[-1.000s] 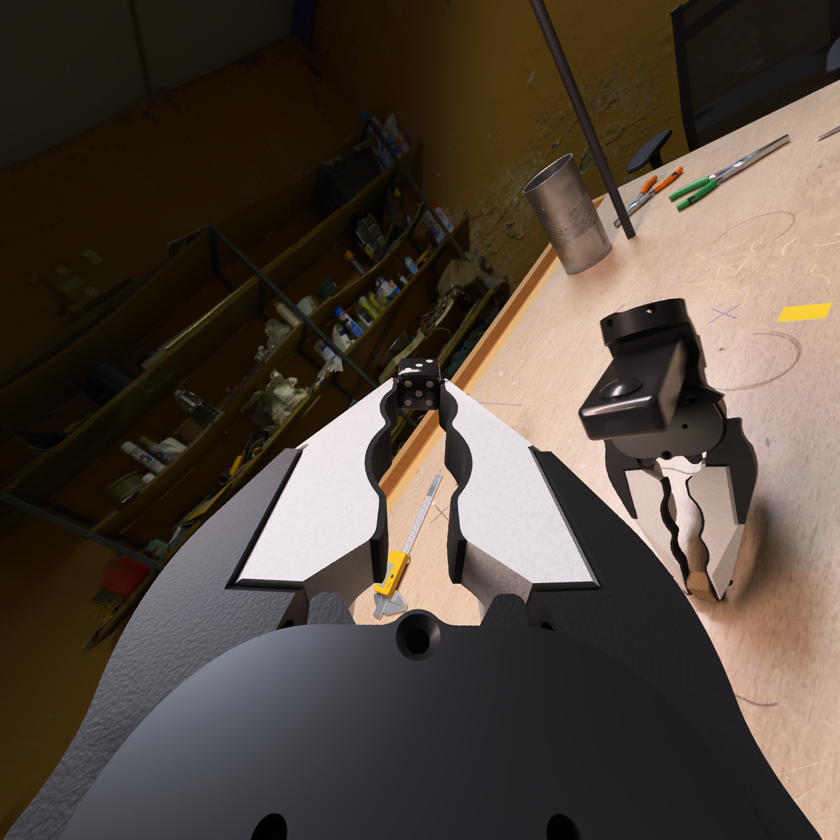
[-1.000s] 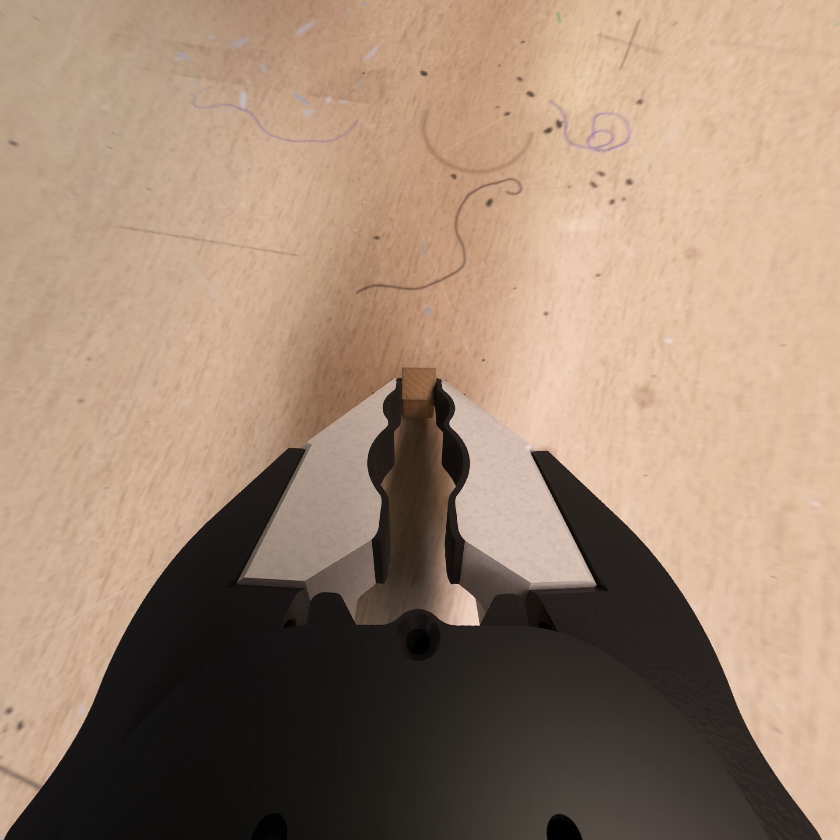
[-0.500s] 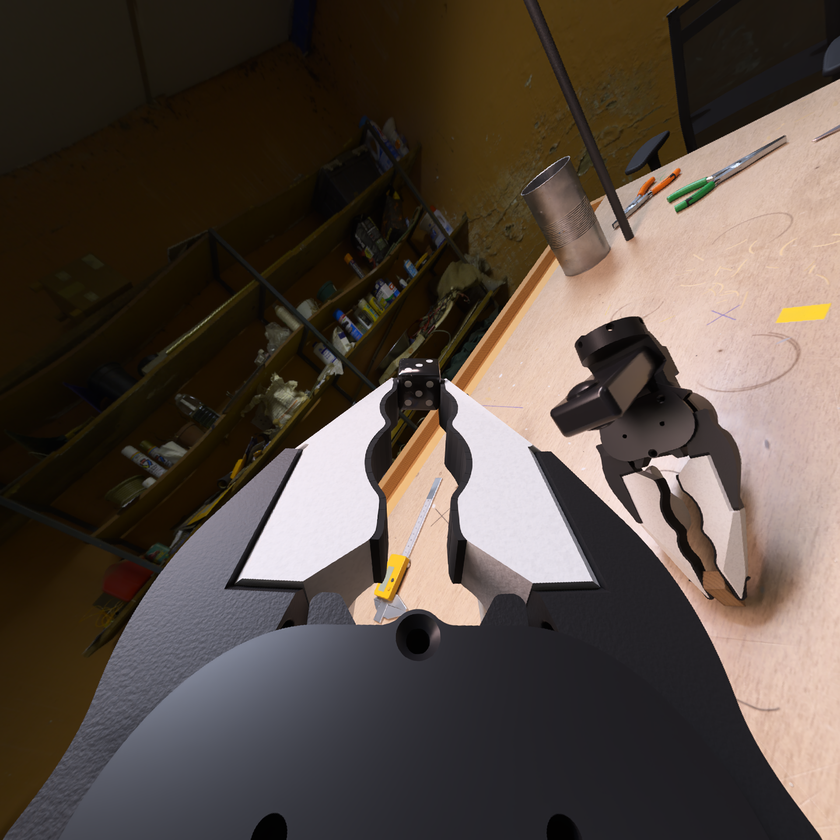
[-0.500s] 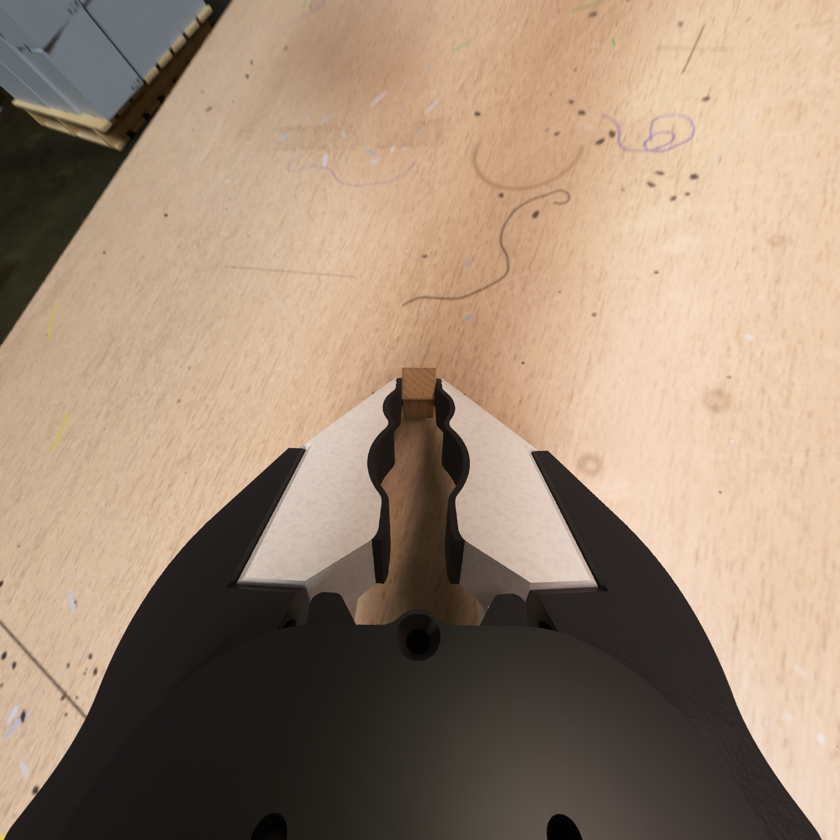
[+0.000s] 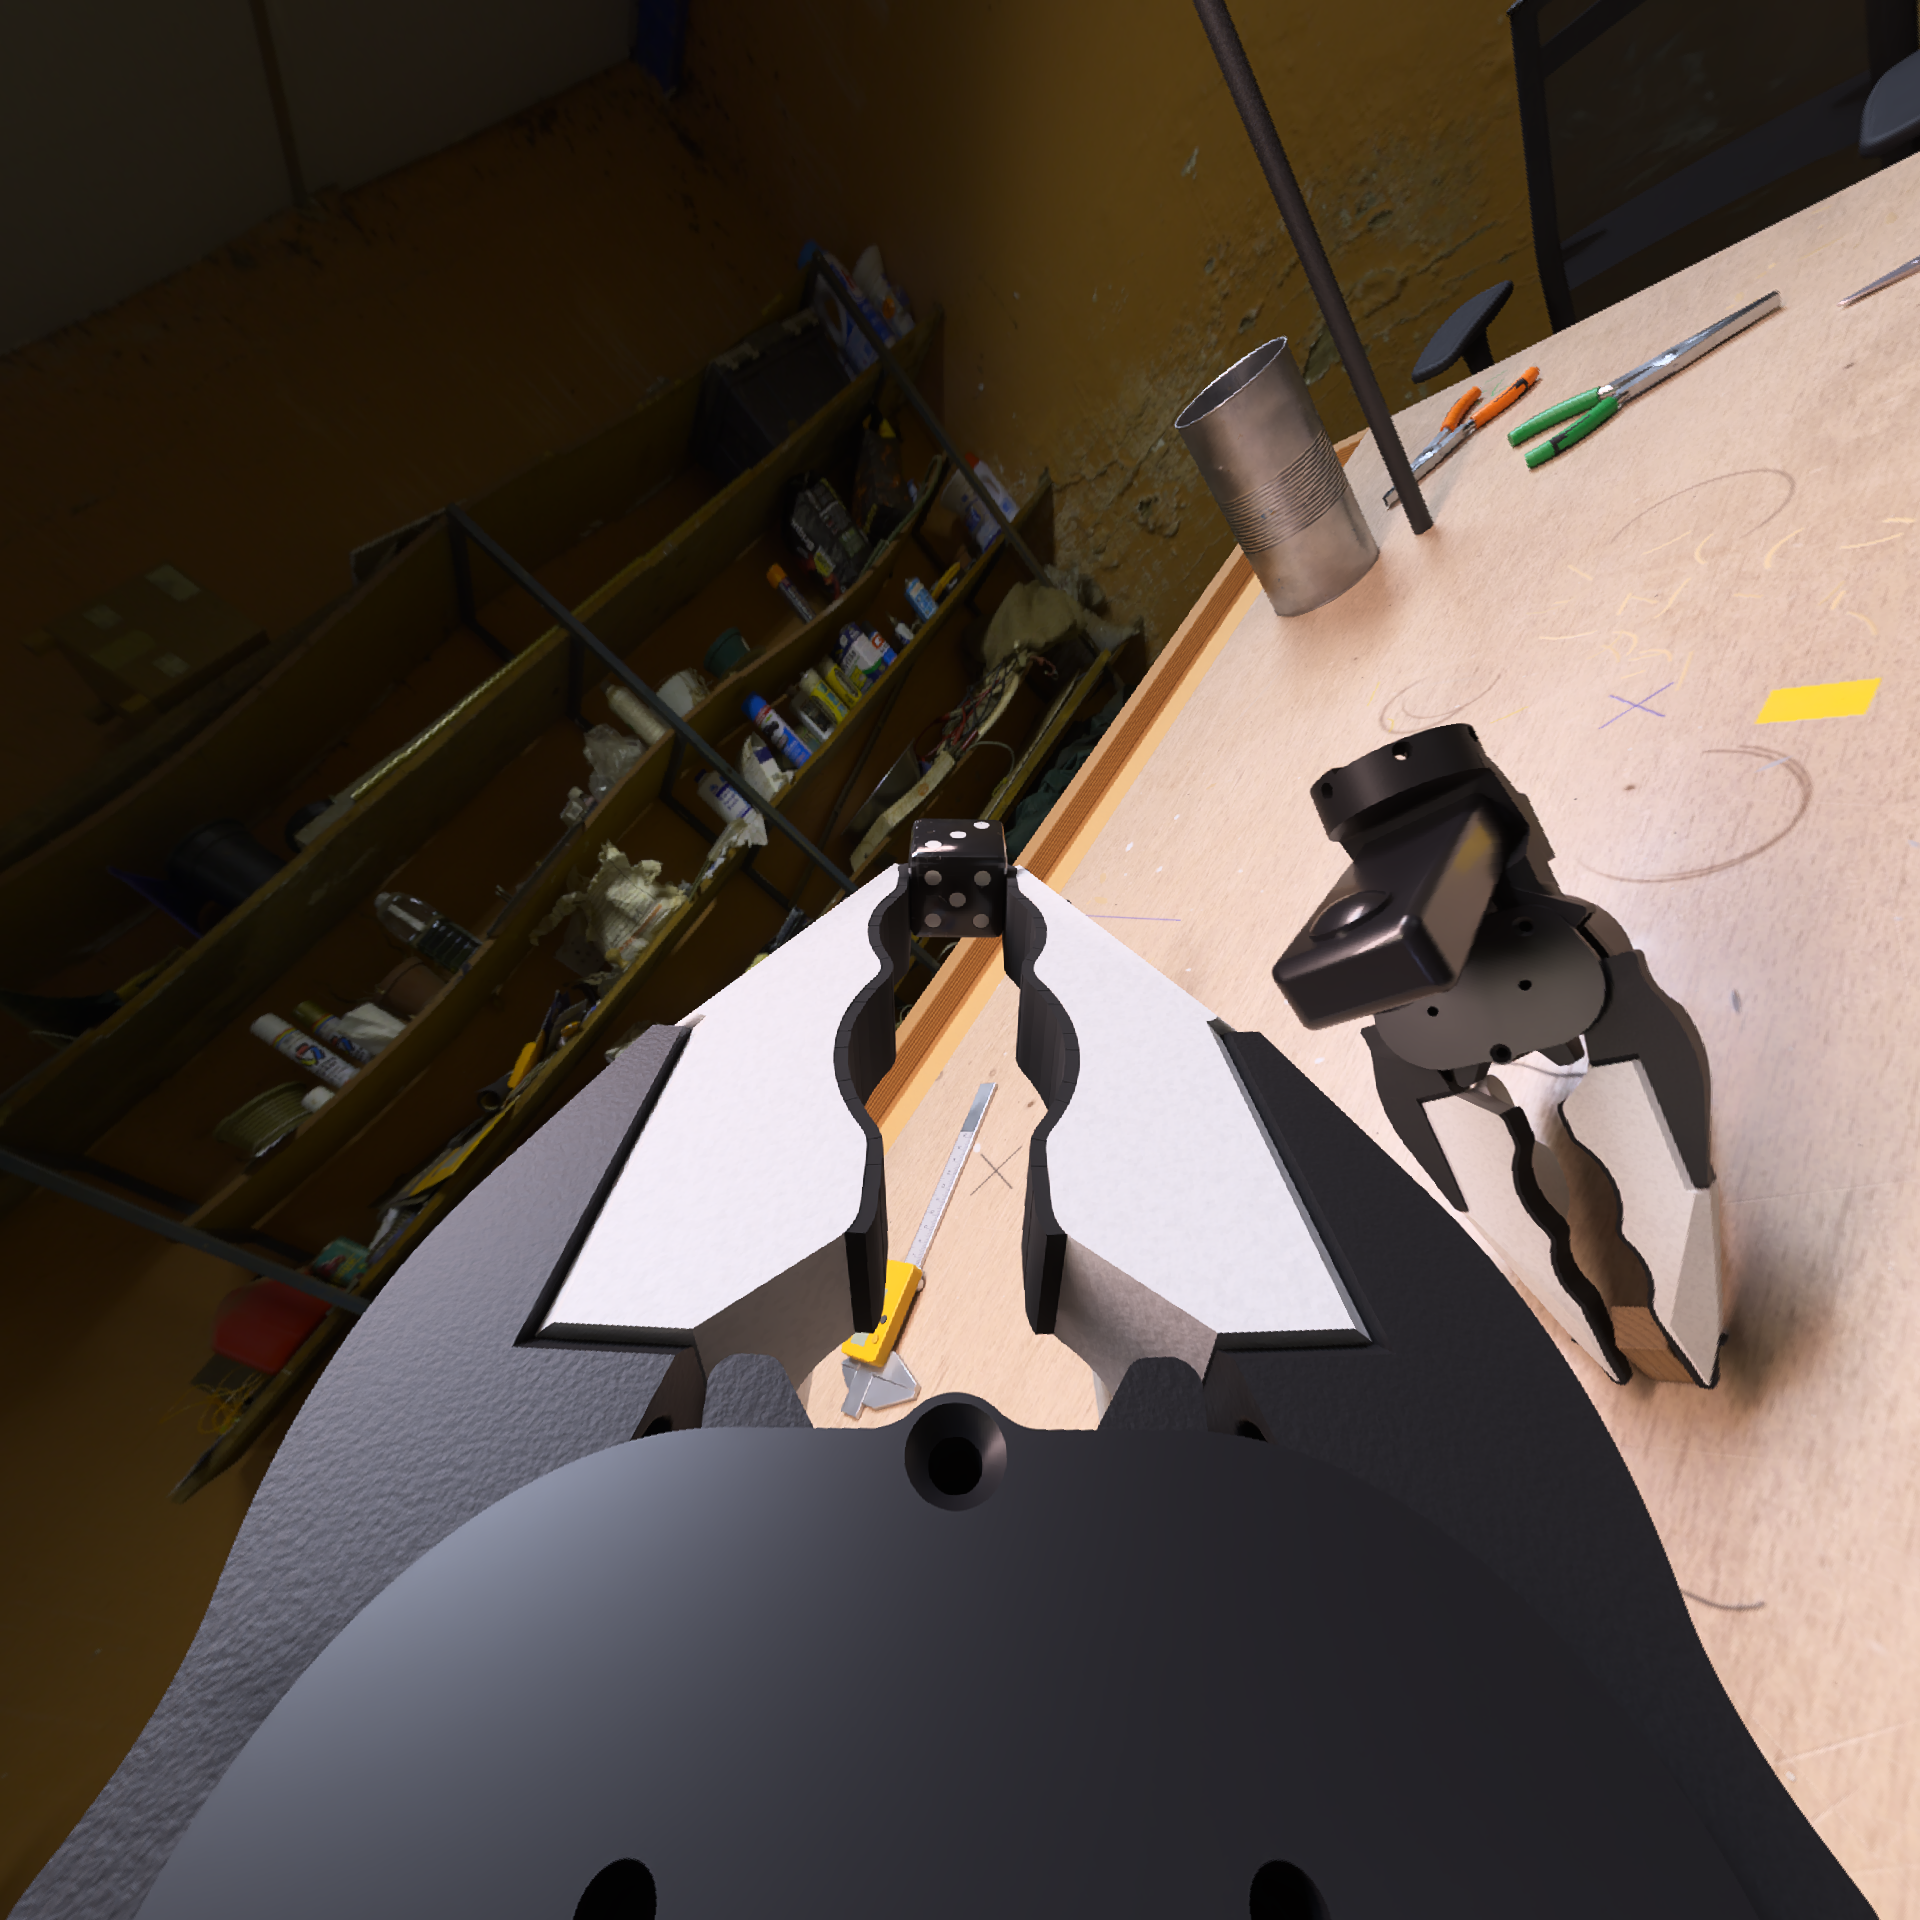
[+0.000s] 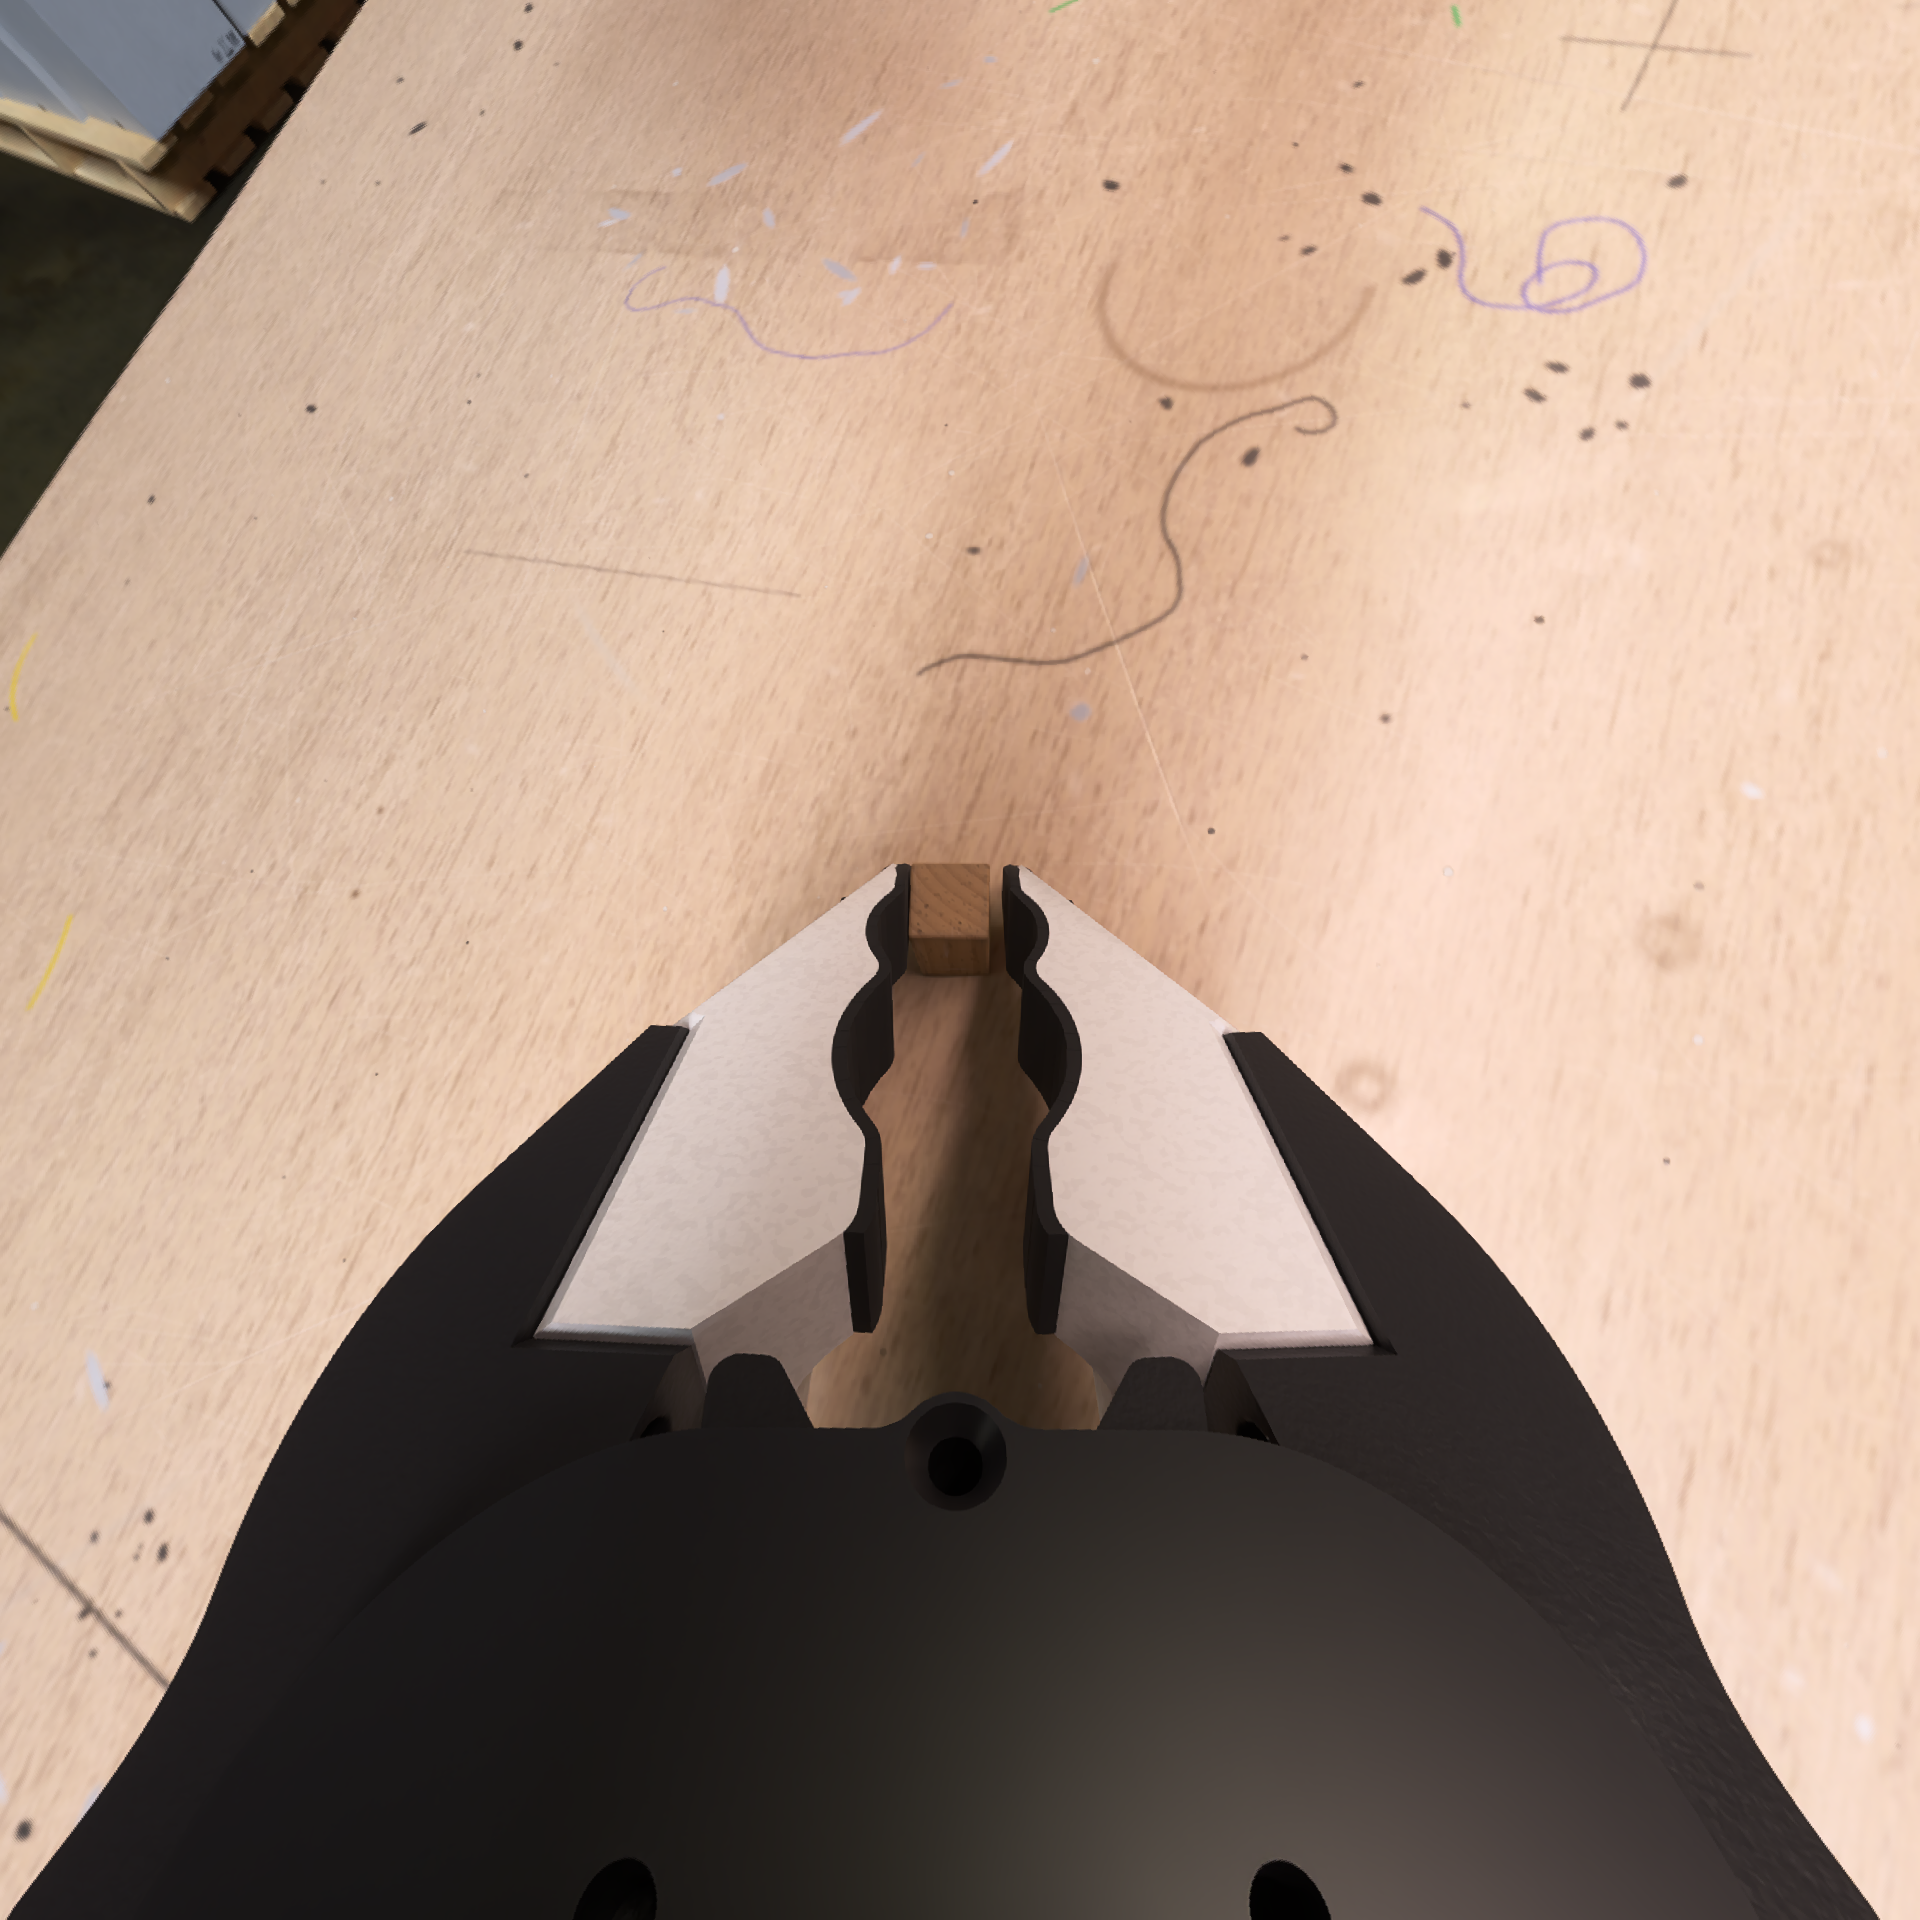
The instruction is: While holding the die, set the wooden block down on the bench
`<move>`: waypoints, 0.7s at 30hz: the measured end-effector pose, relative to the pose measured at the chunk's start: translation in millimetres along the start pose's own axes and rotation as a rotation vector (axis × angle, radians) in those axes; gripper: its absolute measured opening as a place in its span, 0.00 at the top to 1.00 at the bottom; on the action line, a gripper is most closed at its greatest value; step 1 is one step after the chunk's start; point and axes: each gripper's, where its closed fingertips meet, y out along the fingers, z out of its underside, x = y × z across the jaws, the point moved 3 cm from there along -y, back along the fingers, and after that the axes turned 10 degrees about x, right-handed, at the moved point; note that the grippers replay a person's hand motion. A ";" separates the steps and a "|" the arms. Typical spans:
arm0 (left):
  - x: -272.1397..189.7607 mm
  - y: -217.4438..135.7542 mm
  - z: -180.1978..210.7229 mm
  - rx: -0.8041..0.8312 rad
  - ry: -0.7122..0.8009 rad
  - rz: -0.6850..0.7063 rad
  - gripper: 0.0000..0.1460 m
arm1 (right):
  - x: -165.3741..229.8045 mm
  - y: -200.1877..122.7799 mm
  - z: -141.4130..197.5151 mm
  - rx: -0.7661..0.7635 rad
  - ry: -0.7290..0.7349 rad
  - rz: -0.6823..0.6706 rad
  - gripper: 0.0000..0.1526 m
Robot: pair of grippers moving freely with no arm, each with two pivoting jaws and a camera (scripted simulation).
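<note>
My left gripper [image 5: 956, 868] is shut on a black die [image 5: 956, 896] with white pips and holds it in the air past the bench's left edge. In the right wrist view, my right gripper [image 6: 954, 883] points down at the wooden bench [image 6: 520, 831]. A small wooden block [image 6: 948, 920] sits between its fingertips, with a thin gap beside the right fingertip [image 6: 1013, 894]. In the left wrist view the right gripper [image 5: 1662, 1366] stands tip-down on the bench, the block [image 5: 1647, 1351] low between its tips, seemingly resting on the surface.
A metal can [image 5: 1283, 488], a dark slanted rod [image 5: 1320, 260], orange-handled pliers [image 5: 1475, 405] and green-handled pliers [image 5: 1558, 421] lie at the far end. A yellow caliper [image 5: 894, 1309] lies near the bench's left edge. Cluttered shelves [image 5: 623, 779] stand beyond it. A pallet [image 6: 104, 83] sits off the bench.
The right gripper has swung back more upright and its jaws have parted slightly from the block. The left gripper with the die has stayed still.
</note>
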 end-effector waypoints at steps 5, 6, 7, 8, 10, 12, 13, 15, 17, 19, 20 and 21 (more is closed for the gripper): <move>0.9 0.4 1.4 0.002 -0.008 0.002 0.89 | 3.1 5.7 -4.6 0.015 -0.047 0.018 0.89; 0.7 0.8 1.7 0.004 -0.008 0.004 0.89 | 3.1 6.4 -5.4 0.017 -0.047 0.020 0.89; 0.4 1.4 2.0 0.006 -0.008 0.006 0.89 | 3.0 7.0 -6.0 0.019 -0.045 0.022 0.89; 0.1 2.1 2.3 0.008 -0.007 0.007 0.89 | 2.9 7.5 -6.5 0.021 -0.043 0.024 0.89; -1.0 3.7 2.8 0.014 -0.003 0.008 0.89 | 3.1 8.7 -6.8 0.034 -0.044 0.033 0.89; -2.1 5.0 3.1 0.018 0.001 0.010 0.89 | 4.1 10.2 -7.5 0.046 -0.060 0.048 0.88; -2.5 5.6 3.2 0.019 0.001 0.012 0.89 | 4.6 11.0 -8.1 0.045 -0.065 0.051 0.88; -2.8 6.3 3.5 0.020 -0.001 0.013 0.89 | 5.2 12.0 -9.0 0.045 -0.069 0.051 0.88; -2.9 6.7 4.0 0.021 -0.003 0.015 0.89 | 5.8 12.7 -9.7 0.045 -0.074 0.051 0.88; -2.8 6.9 4.2 0.023 -0.003 0.015 0.89 | 7.7 13.4 -10.1 0.046 -0.084 0.043 0.88; -2.9 7.0 4.3 0.023 -0.004 0.016 0.89 | 8.9 13.9 -10.5 0.046 -0.089 0.036 0.88; -3.0 7.0 4.3 0.023 -0.004 0.016 0.89 | 9.7 14.3 -10.8 0.046 -0.094 0.031 0.88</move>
